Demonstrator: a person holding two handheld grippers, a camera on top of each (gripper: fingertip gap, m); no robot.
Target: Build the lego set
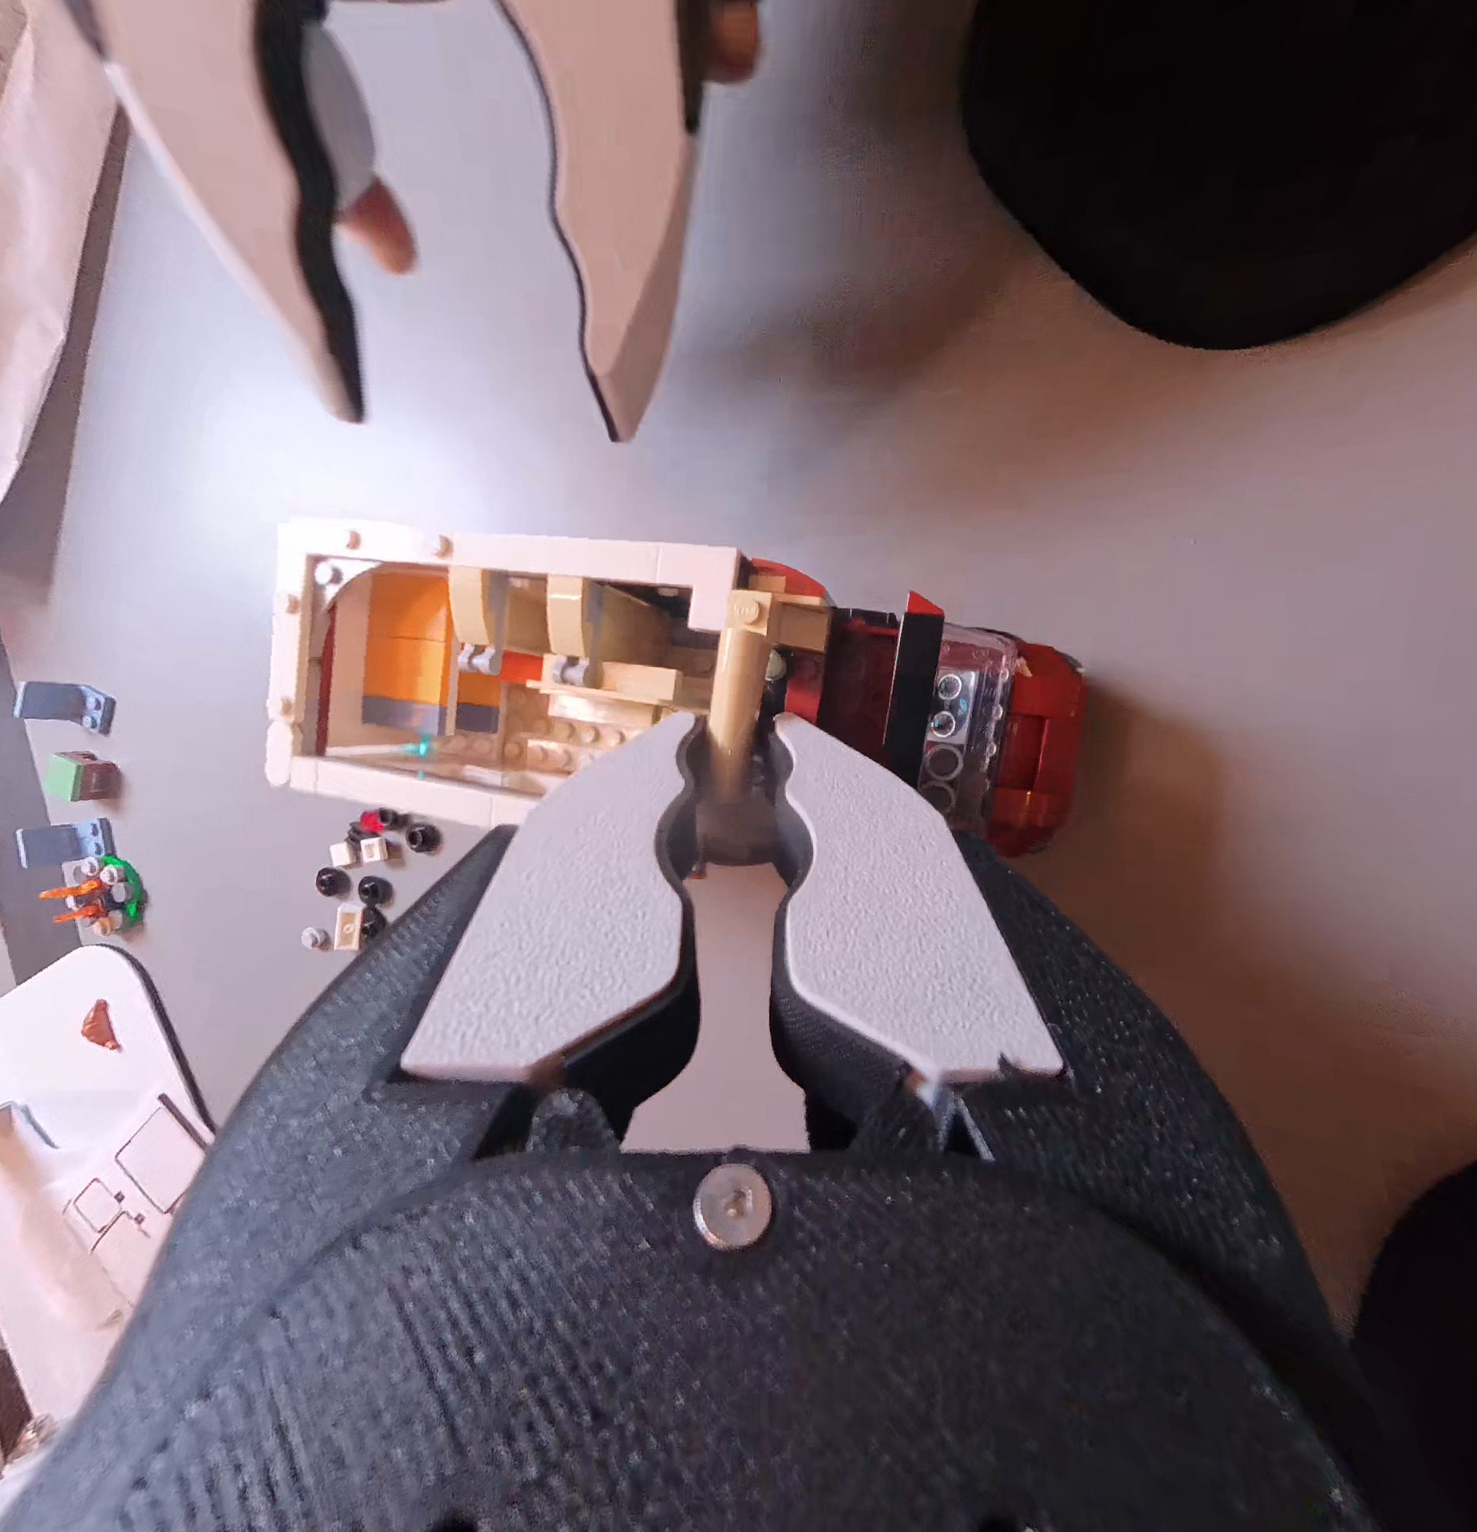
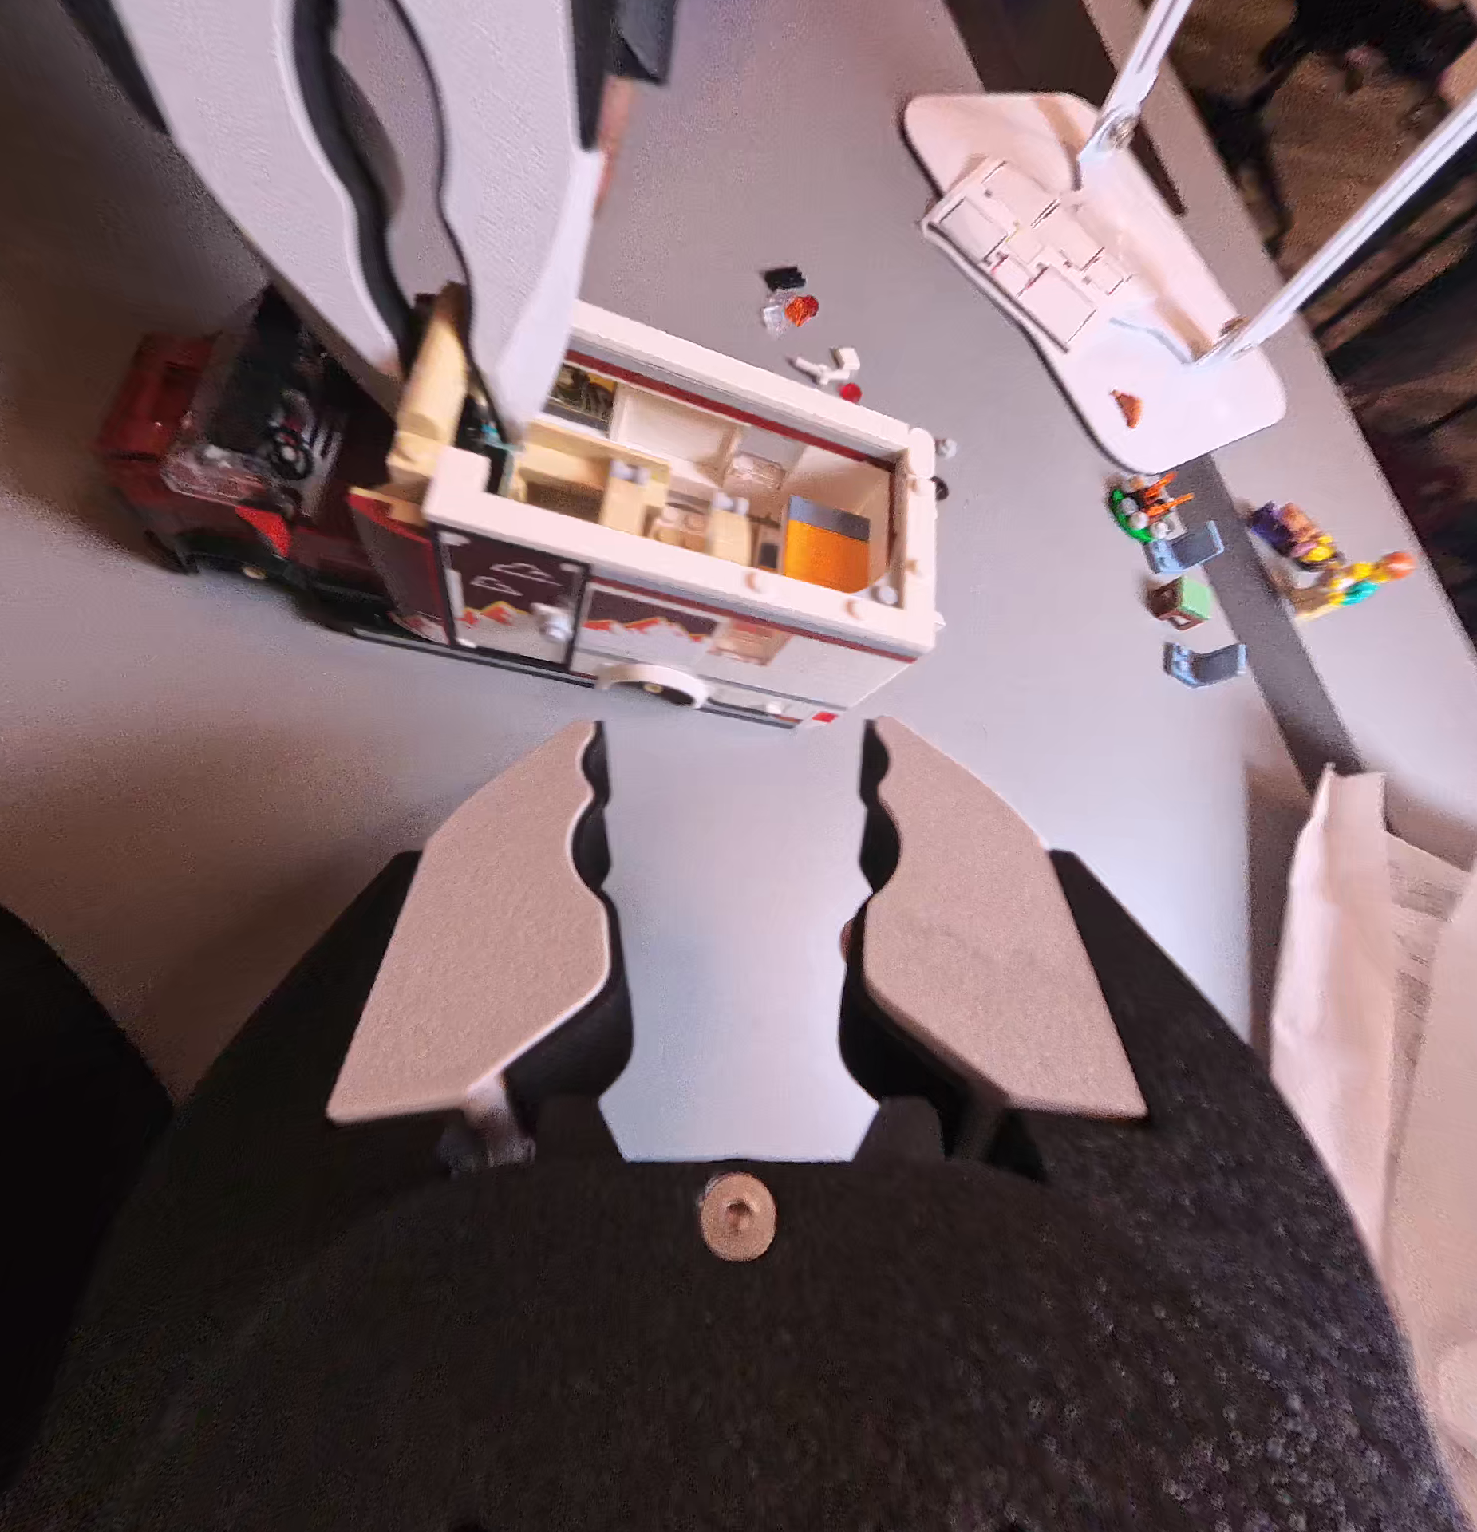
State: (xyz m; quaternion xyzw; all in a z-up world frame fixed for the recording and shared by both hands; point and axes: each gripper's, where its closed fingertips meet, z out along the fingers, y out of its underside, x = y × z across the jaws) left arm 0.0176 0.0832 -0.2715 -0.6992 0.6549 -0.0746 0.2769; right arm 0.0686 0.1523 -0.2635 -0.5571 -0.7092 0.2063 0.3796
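So, left wrist view: left gripper [image 1: 739, 775] pinches a tan bar piece [image 1: 741, 688], pads pressed to its sides; the bar's far end meets the front edge of the toy camper [image 1: 503, 663], just behind the red cab [image 1: 1025, 746]. Camper roof is off, interior fitted (orange bed [image 1: 407, 655], tan seats). Loose small bricks [image 1: 370, 870] lie near the camper's side, unplaced.

Right wrist view: right gripper [image 2: 731, 746] spread wide, nothing btwn fingers, hovering beside the camper's [image 2: 677, 530] decorated side wall. Figures and bits [image 2: 1166, 547] beyond camper's rear end, w/ a white lamp base [image 2: 1091, 273] further past them.
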